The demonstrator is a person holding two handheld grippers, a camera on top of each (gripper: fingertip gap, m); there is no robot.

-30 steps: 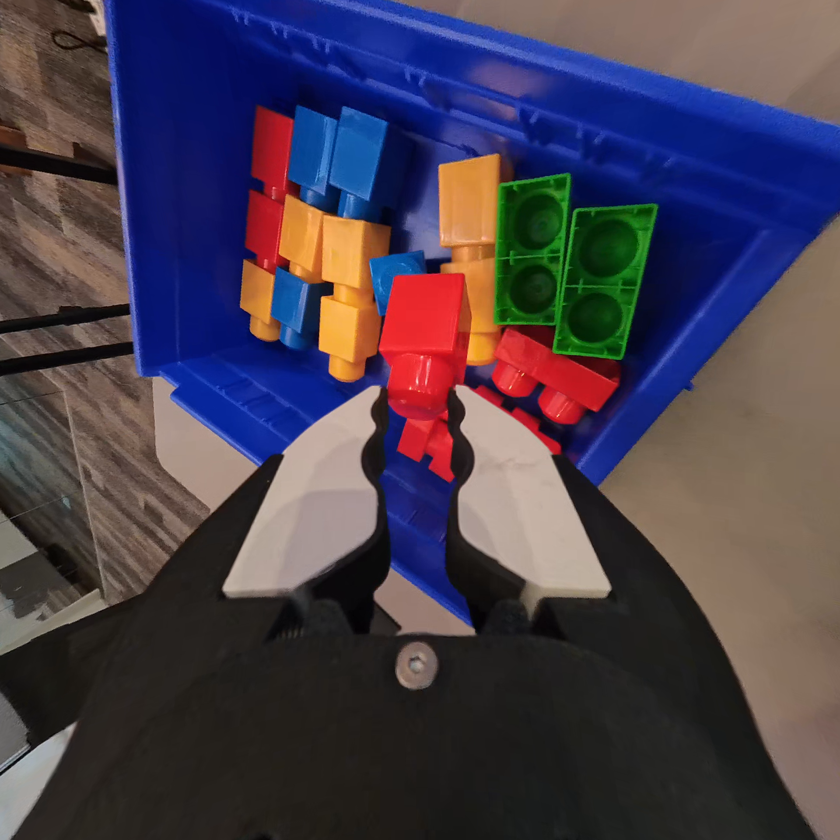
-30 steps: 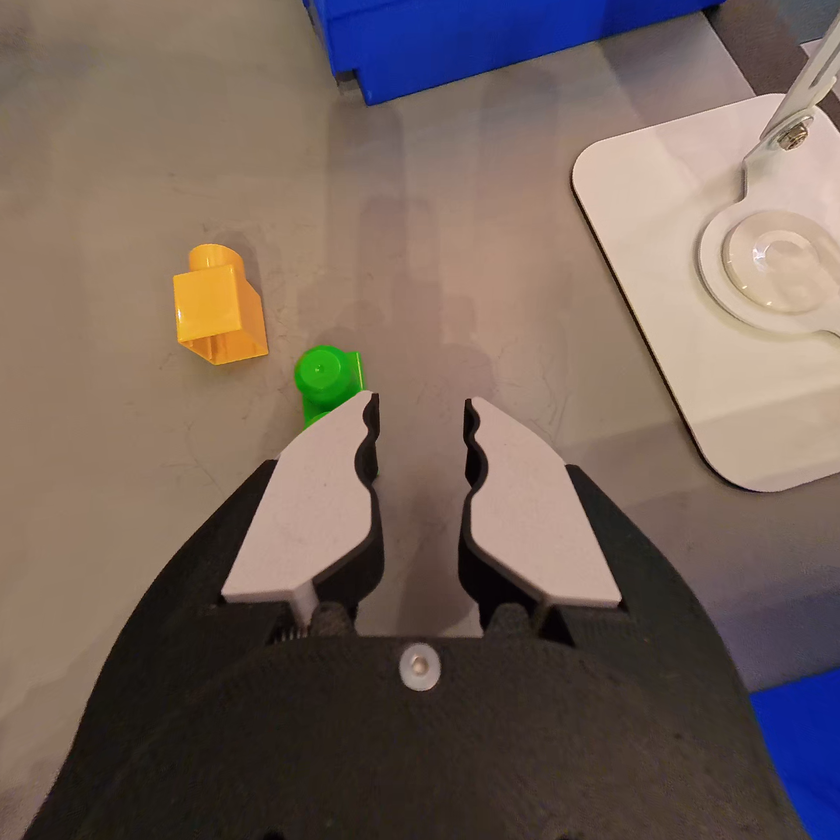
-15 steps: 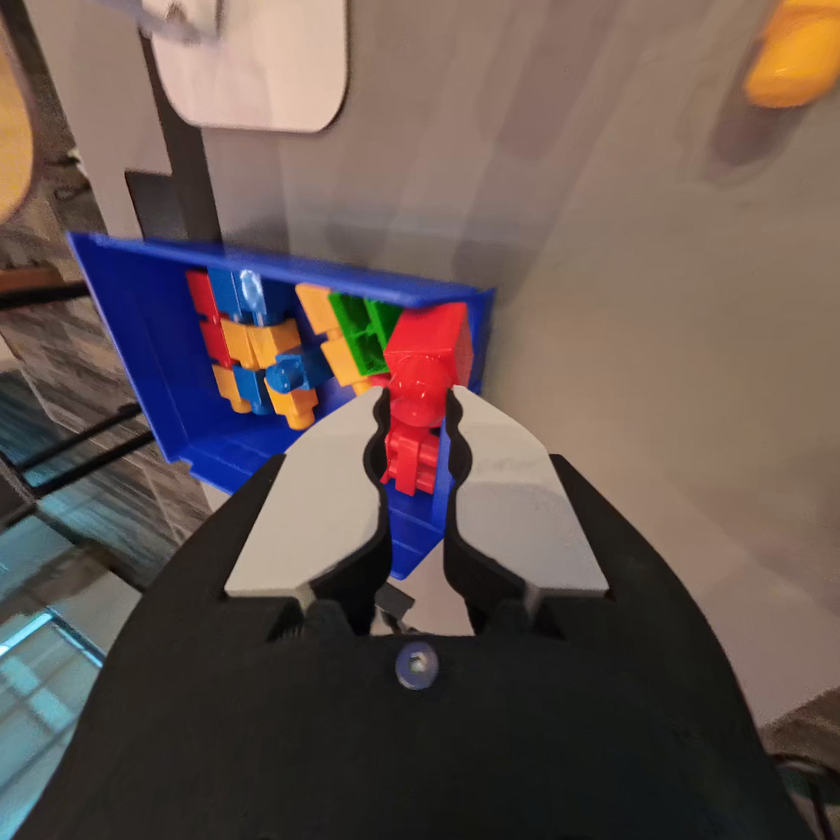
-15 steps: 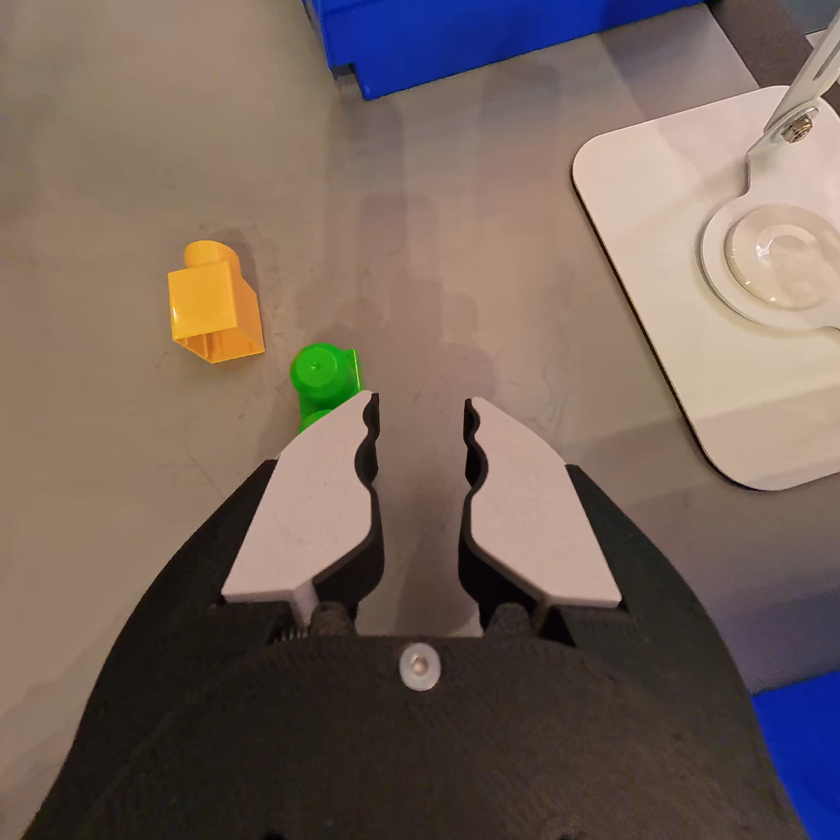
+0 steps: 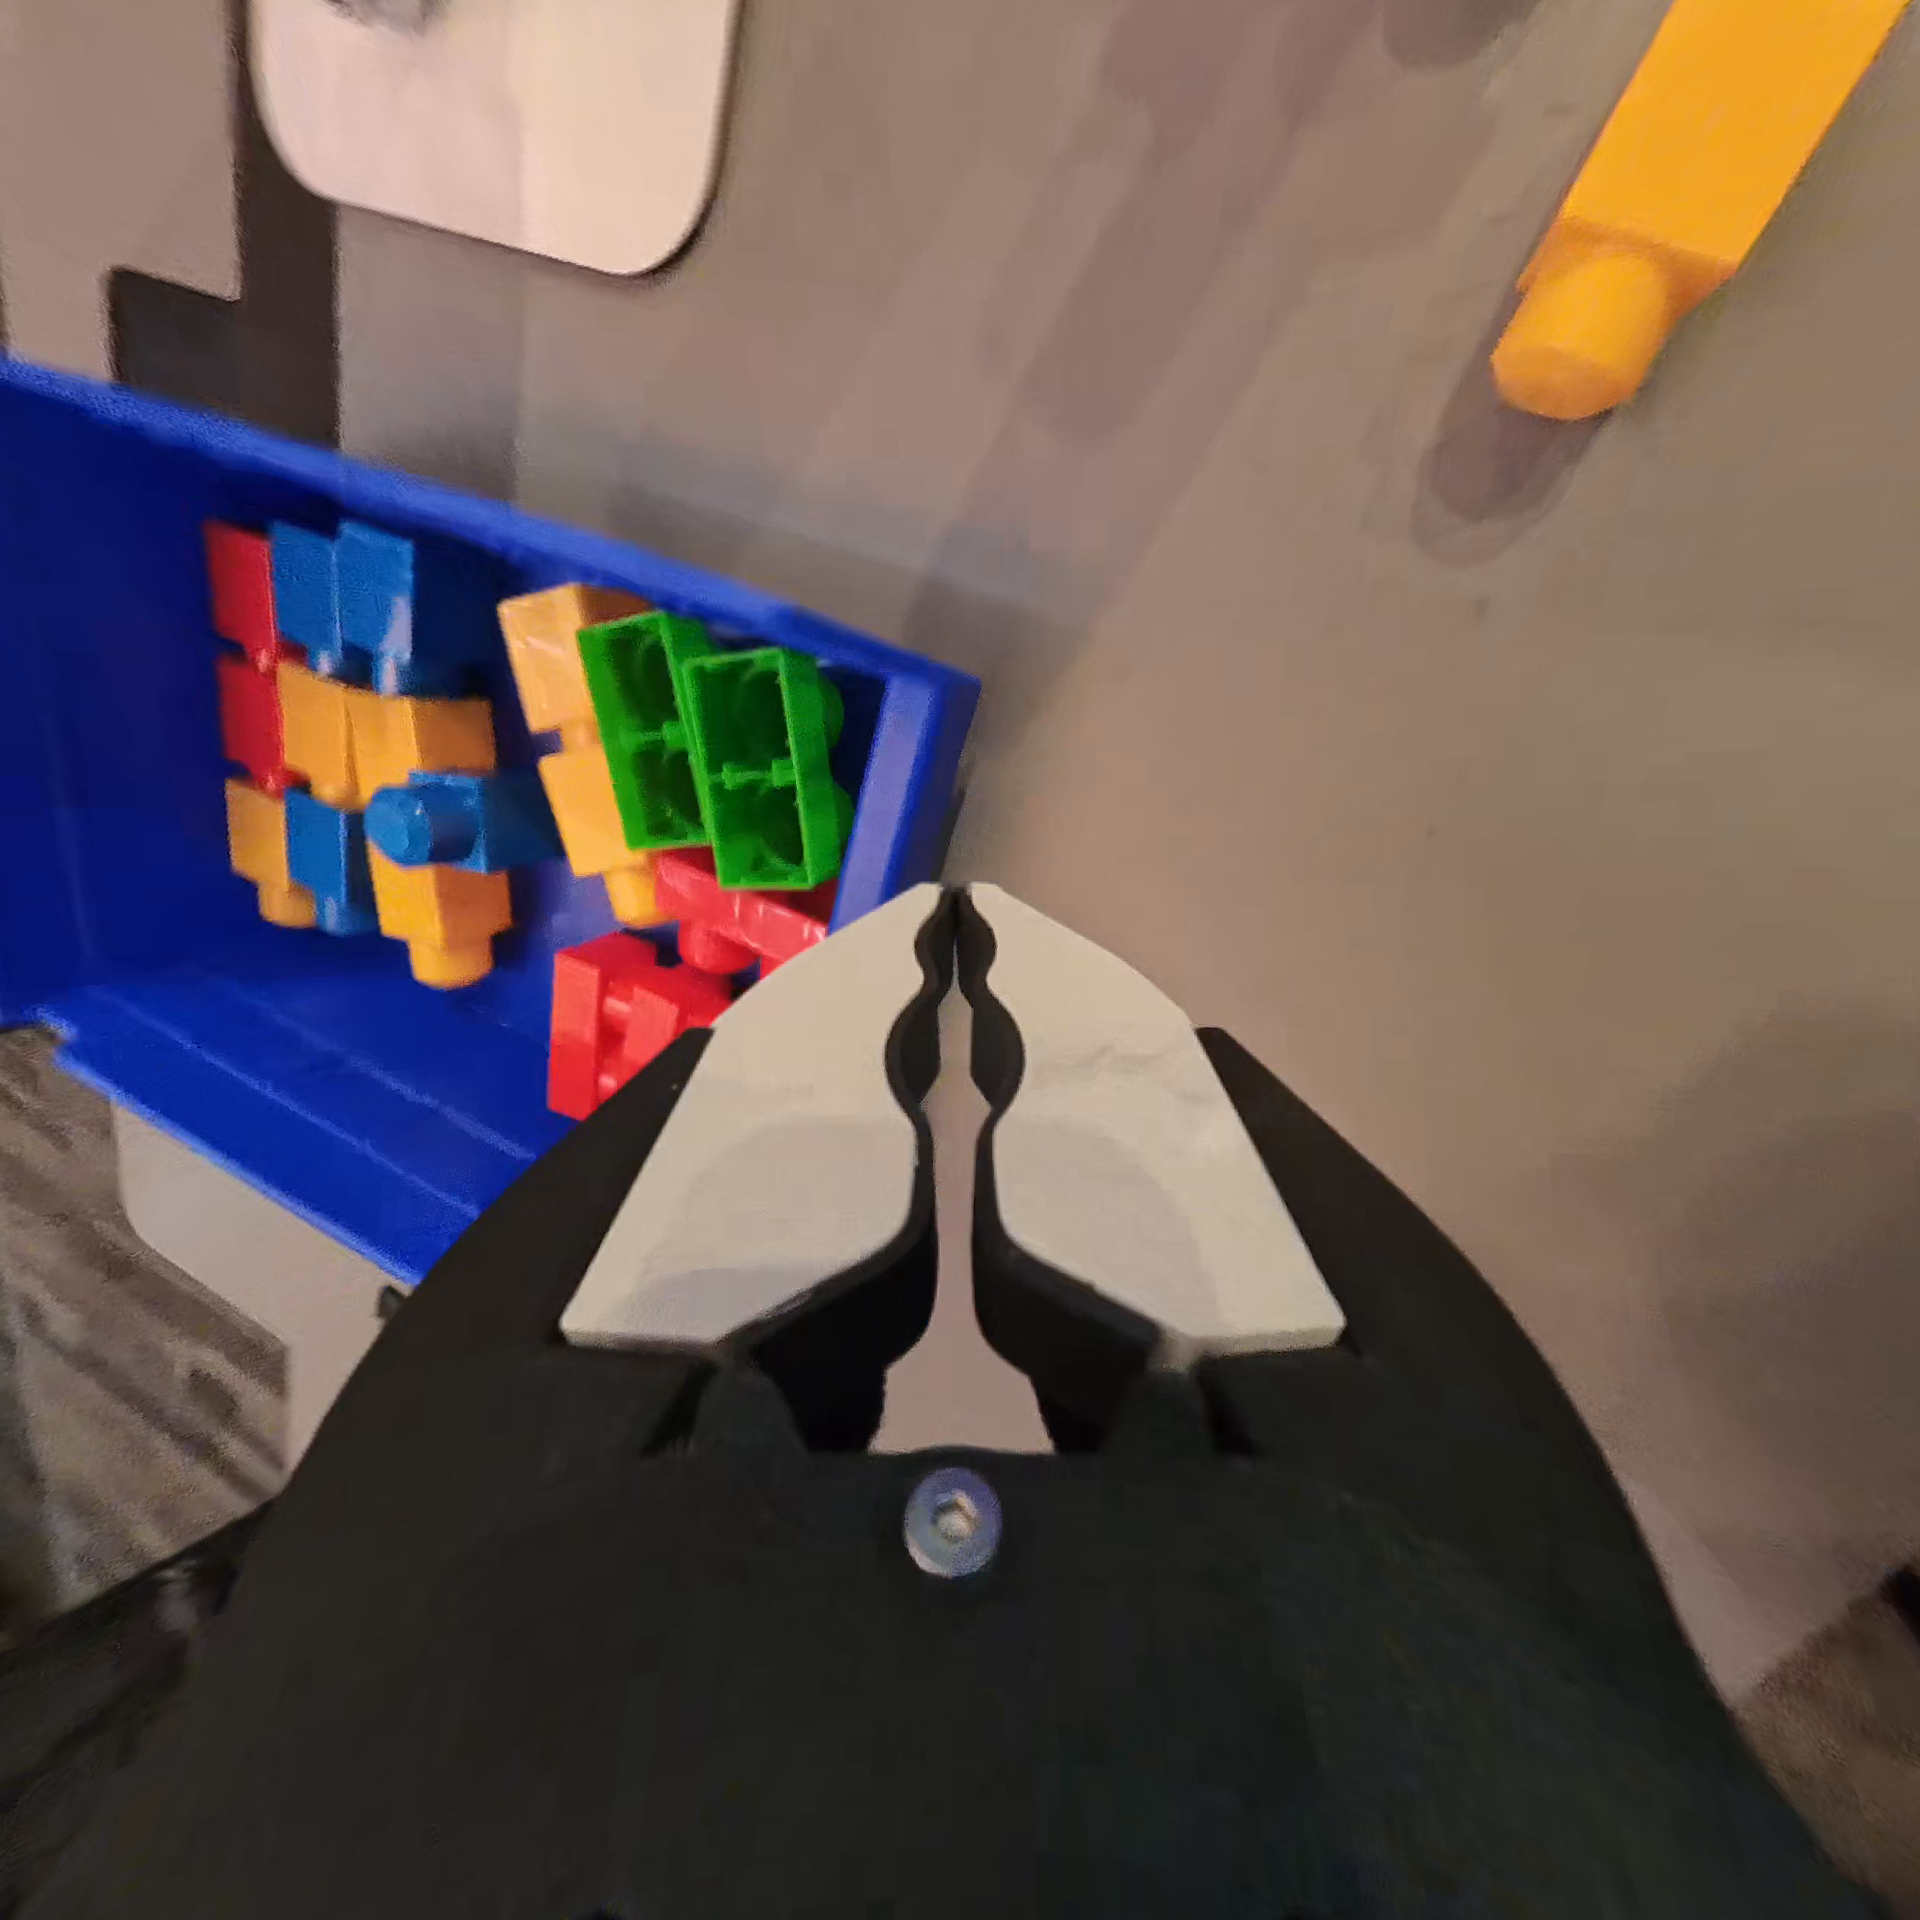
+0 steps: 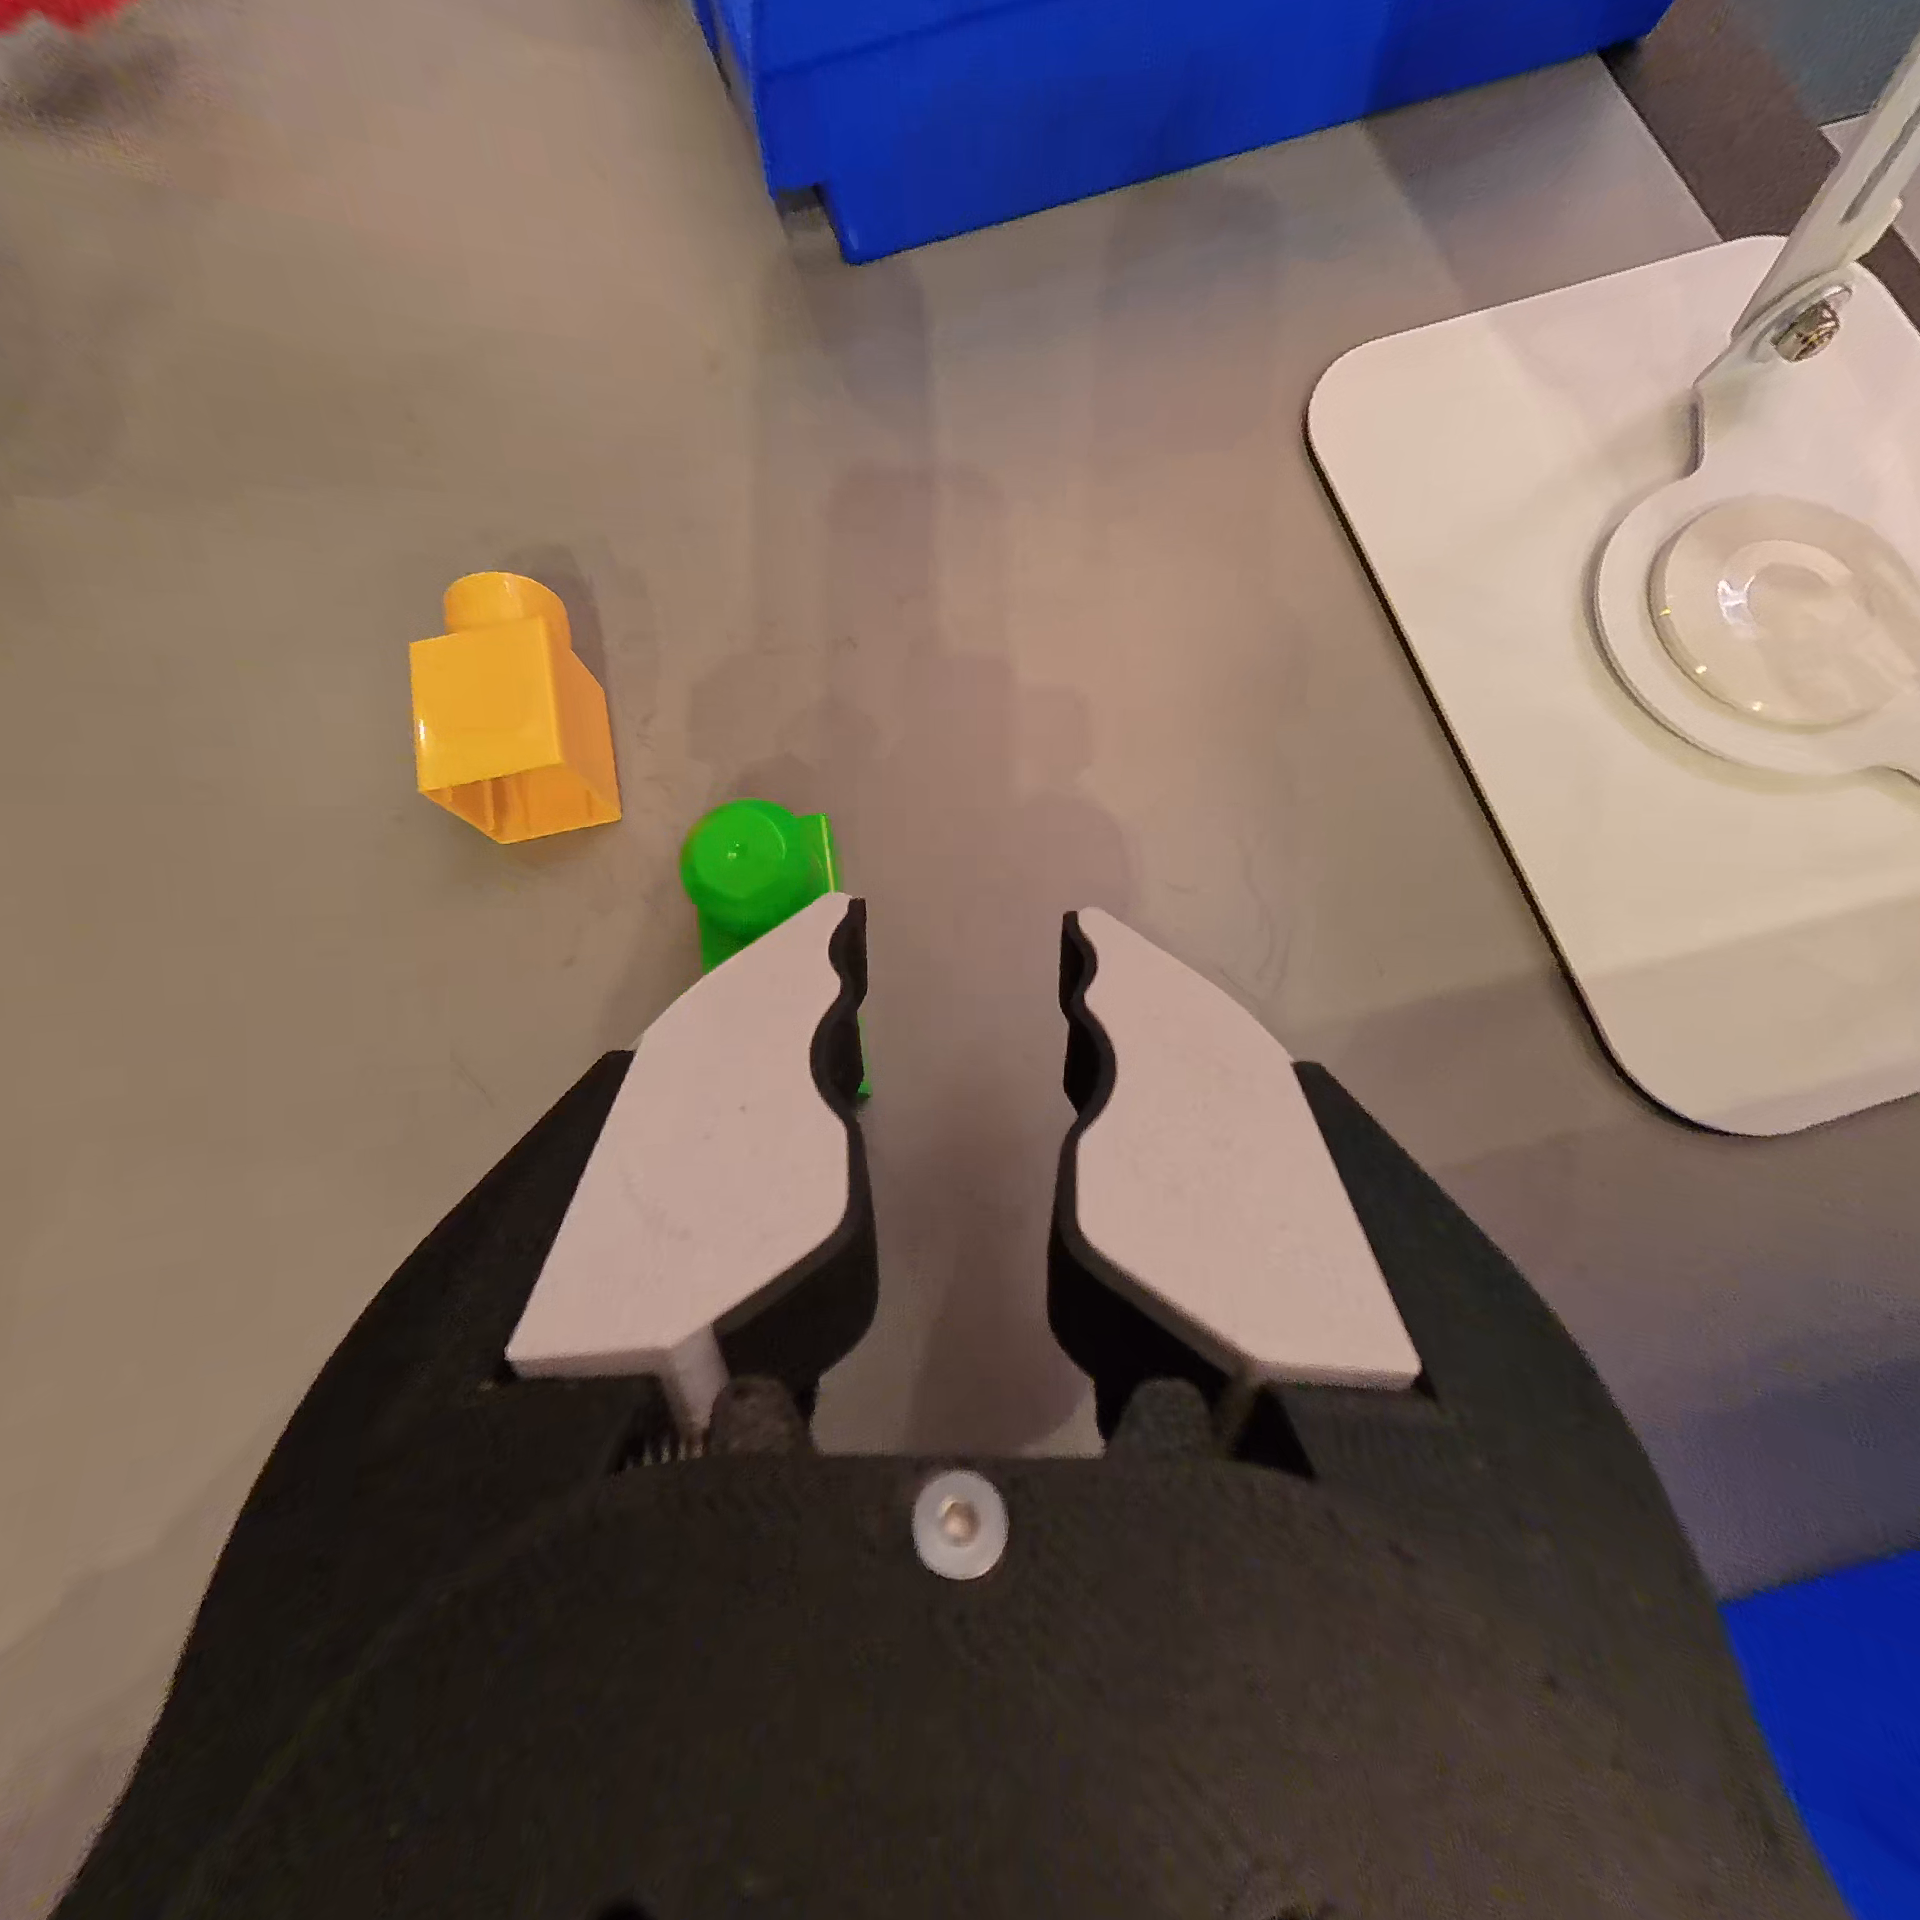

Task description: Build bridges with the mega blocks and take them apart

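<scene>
- The left tool [image 5: 953, 906] is shut tight with nothing in it, just past the corner of the blue box [image 5: 914, 769] full of blocks [image 5: 727, 769].
- The right tool [image 6: 961, 925] is open and holds nothing.
- A green block [image 6: 743, 868] lies just beside its left tip; a yellow block [image 6: 504, 717] lies farther left.
- Bare desk [image 6: 987, 644] lies ahead; a white stand base [image 6: 1507, 520] sits to the right.

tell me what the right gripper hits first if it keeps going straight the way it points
Probably the bare grey table: nothing lies between or straight ahead of the right gripper. The green block sits just left of that line. Farther on stands the blue bin, though depth is unclear.
</scene>
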